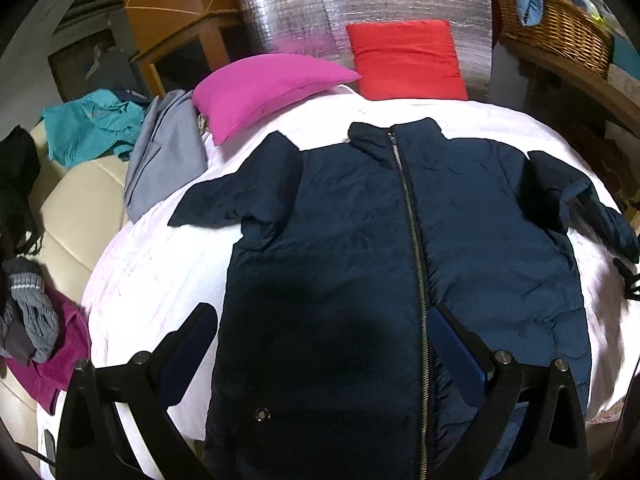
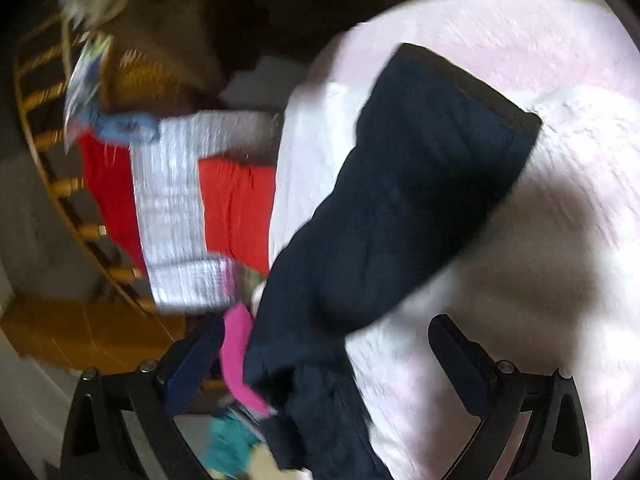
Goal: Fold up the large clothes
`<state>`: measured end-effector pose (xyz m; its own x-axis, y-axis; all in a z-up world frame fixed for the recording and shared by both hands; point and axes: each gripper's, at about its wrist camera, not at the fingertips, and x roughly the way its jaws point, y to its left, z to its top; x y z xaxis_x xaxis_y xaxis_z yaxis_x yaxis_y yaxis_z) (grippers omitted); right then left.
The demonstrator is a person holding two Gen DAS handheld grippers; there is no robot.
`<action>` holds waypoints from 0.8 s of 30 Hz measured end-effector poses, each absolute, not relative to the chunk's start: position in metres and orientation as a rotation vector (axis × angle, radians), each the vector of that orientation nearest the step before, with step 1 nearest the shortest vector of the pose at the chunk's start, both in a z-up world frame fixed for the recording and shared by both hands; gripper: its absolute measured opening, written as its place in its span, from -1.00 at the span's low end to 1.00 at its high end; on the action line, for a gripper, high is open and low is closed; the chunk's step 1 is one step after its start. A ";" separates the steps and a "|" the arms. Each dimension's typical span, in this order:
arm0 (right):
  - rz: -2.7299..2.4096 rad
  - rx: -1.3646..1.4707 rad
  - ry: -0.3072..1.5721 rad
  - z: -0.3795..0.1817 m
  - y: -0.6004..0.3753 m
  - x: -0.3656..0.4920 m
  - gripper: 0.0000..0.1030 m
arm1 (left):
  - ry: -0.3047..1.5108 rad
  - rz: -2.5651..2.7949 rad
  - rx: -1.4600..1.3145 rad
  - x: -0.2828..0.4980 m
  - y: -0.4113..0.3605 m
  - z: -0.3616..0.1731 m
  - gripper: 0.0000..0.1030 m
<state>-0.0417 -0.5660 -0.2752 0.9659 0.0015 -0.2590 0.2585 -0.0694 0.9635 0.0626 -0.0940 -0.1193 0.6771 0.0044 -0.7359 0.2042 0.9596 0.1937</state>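
A dark navy zip-up jacket (image 1: 360,264) lies face up on the white bedspread (image 1: 152,280), collar away from me, both sleeves spread out. My left gripper (image 1: 324,328) is open above the jacket's lower front, near the zipper, holding nothing. In the blurred right wrist view, one navy sleeve (image 2: 408,184) stretches across the white bedspread (image 2: 540,60). My right gripper (image 2: 328,344) is open, its jaws on either side of the sleeve where it joins the body; it grips nothing.
A pink pillow (image 1: 264,88) and a red pillow (image 1: 404,60) lie at the head of the bed. Grey cloth (image 1: 164,148), teal cloth (image 1: 88,124) and other clothes lie left on a cream sofa (image 1: 76,216). A wicker basket (image 1: 556,28) stands at right.
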 end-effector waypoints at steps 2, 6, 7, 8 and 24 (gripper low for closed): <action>-0.241 1.658 0.205 -0.281 -0.574 -0.035 0.89 | 0.820 -0.118 0.275 0.065 -0.096 -0.119 1.00; -0.306 1.642 0.196 -0.272 -0.588 -0.023 0.68 | 0.817 -0.117 0.261 0.071 -0.094 -0.116 1.00; -0.331 1.645 0.204 -0.275 -0.589 -0.017 0.46 | 0.815 -0.115 0.255 0.072 -0.092 -0.115 1.00; -0.351 1.663 0.204 -0.279 -0.594 -0.015 0.30 | 0.811 -0.111 0.248 0.073 -0.088 -0.114 1.00; -0.334 1.028 0.012 -0.112 -0.509 -0.006 -0.30 | 0.744 -0.009 0.101 0.094 0.007 -0.106 1.00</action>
<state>-0.0057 -0.5086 -0.1117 0.9493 -0.2675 -0.1653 0.2784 0.4703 0.8375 0.0940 0.0069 -0.1062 0.7357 0.0279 -0.6767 0.0436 0.9951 0.0884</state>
